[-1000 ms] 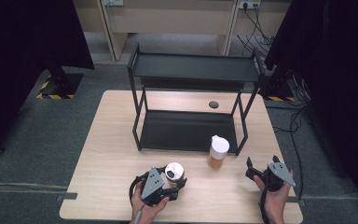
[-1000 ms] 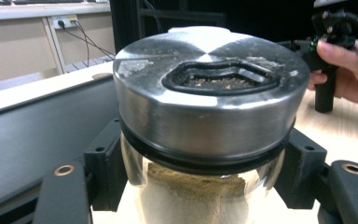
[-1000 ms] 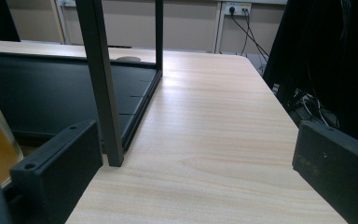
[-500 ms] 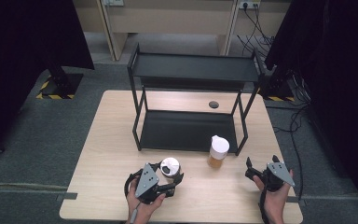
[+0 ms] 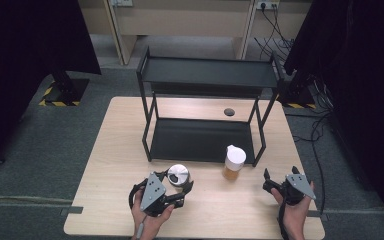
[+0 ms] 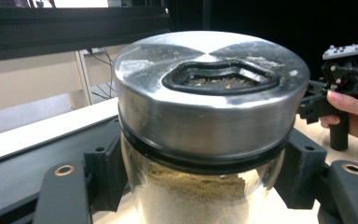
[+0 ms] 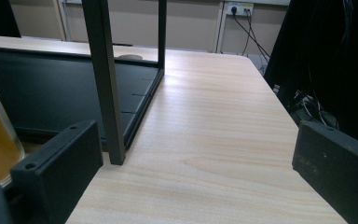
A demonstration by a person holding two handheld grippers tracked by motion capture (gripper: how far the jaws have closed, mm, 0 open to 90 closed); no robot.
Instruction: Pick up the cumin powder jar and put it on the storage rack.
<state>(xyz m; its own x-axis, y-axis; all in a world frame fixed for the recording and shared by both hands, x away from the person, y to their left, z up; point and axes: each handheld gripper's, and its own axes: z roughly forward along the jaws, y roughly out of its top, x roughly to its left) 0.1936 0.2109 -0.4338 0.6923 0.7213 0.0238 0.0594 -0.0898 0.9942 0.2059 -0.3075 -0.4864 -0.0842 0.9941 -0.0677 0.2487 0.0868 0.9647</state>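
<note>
Jar [image 6: 205,140]: glass, steel lid, powder inside; likely heavy, slippery, breakable.
Hold: left gripper [image 5: 177,192] clamped below lid.
Place: before rack [image 5: 205,75].
Right gripper [image 5: 275,182]: jaws apart, empty.

Even overhead light, dark edges; glare on jar lid [image 6: 209,70].

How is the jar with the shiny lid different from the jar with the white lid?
The jar with the shiny lid has a flat metal top; the jar with the white lid has a white one. The first holds tan powder, the second something amber. The left tongs grip the first; the second stands free by the rack. Both have clear bodies.
</note>
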